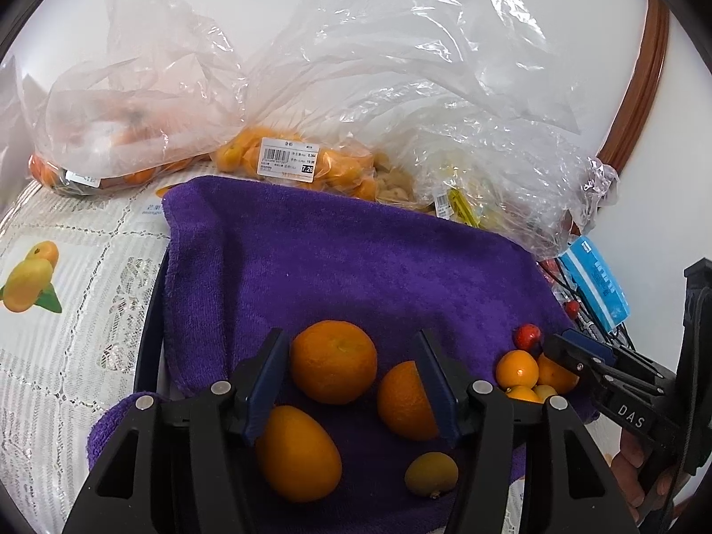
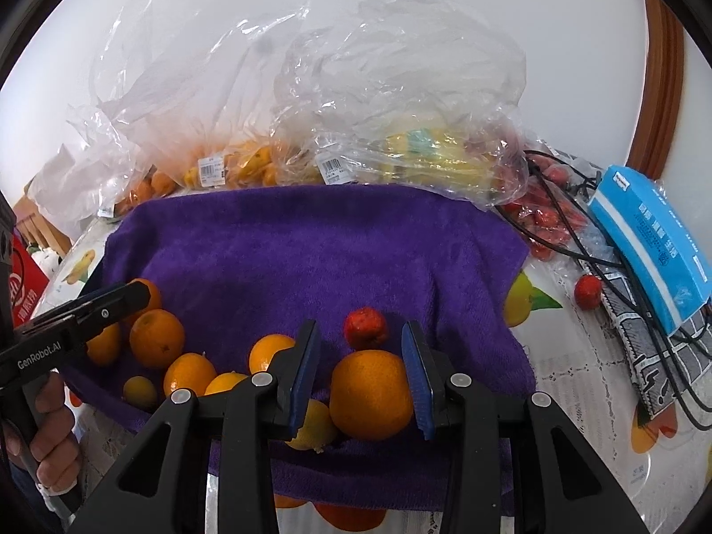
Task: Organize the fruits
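The left gripper (image 1: 351,382) stands partly open above the purple towel (image 1: 356,267); a round orange (image 1: 333,361) sits between its blue pads without visibly touching either, and a second orange (image 1: 406,400) lies partly behind the right-hand pad. The right gripper (image 2: 361,382) has its fingers narrowed around another orange (image 2: 370,394), both pads against its sides.

The fruit is smooth-skinned and matte, some of it egg-shaped, such as a larger one (image 1: 297,454), and some small and dull, such as a yellowish kumquat (image 1: 430,474). A bumpy red berry (image 2: 366,328) rests just beyond the gripped orange (a similar one (image 2: 587,292) lies off the towel). The towel is thick, looped terry draped over a dark tray edge (image 1: 149,333).

Behind it stand crinkled clear plastic bags (image 1: 378,80) of fruit with barcode labels. The table wears a lace-patterned cloth (image 1: 66,347) printed with mangoes; a blue tissue pack (image 2: 649,249) lies at the right against a white wall.
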A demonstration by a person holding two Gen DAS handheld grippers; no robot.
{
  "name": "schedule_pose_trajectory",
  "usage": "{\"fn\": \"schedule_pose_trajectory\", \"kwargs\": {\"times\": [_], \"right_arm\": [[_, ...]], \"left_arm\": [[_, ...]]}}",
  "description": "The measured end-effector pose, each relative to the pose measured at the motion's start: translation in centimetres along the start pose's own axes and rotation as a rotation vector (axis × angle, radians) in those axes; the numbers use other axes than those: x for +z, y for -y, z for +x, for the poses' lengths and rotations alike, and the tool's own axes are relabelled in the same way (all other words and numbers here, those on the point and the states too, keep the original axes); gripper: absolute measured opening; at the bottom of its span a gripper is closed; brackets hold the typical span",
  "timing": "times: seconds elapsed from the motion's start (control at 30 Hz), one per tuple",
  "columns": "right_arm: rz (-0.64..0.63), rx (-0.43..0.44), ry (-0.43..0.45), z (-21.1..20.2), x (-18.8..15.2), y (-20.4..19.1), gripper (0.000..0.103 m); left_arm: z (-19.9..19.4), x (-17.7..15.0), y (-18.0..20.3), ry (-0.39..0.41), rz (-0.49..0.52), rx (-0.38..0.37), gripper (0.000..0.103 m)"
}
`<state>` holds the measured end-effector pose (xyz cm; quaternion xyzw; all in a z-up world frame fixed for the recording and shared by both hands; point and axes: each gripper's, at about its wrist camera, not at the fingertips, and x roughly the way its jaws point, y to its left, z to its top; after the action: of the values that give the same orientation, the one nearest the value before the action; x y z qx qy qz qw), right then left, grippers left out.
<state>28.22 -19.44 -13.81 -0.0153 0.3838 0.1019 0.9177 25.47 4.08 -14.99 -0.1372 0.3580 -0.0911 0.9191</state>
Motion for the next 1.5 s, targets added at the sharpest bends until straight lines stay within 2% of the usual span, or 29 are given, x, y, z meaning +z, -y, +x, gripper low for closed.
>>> {"fn": "schedule_pose_trajectory", "kwargs": {"times": [0.4,0.63,0.8,0.9,1.0,1.07,1.5], "right_arm": [[-0.009,-0.024,-0.002,-0.6,-0.6,-0.1,0.038],[0.015,-0.003,-0.006,-1.4,-0.7,-0.3,0.038],[-0.013,-0.044,0.008,-3.7,-0.6,-1.9,0.038],[-0.009,-0.036,0.03,-5.6,-0.7,-2.6,0.038],[-0.009,-0.054,0.033,-7.1,-1.0,-3.5,0.038],[-0.003,-0.063,0.034,-8.0,-1.4,-3.9,0.038],[0.065,-0.056,0.001,-12.2,-3.1,-4.9,0.038]], "left_arm": [[-0.7,-0.3,-0.4,0.014,-0.035,-0.033,0.056],[-1.4,-0.4,0.1,0.019,-0.017,0.019,0.056],[-2.8,-0.1,0.6,-0.004,-0.031,0.012,0.056],[-3.9,-0.2,1.5,-0.03,0.009,0.075,0.056],[-5.2,-0.8,1.9,-0.044,0.021,0.063,0.056],[-5.9,-1.0,2.3,-0.053,0.027,0.081,0.056],[-11.0,-2.1,4.9,-0.032,0.071,0.086,0.056]]}}
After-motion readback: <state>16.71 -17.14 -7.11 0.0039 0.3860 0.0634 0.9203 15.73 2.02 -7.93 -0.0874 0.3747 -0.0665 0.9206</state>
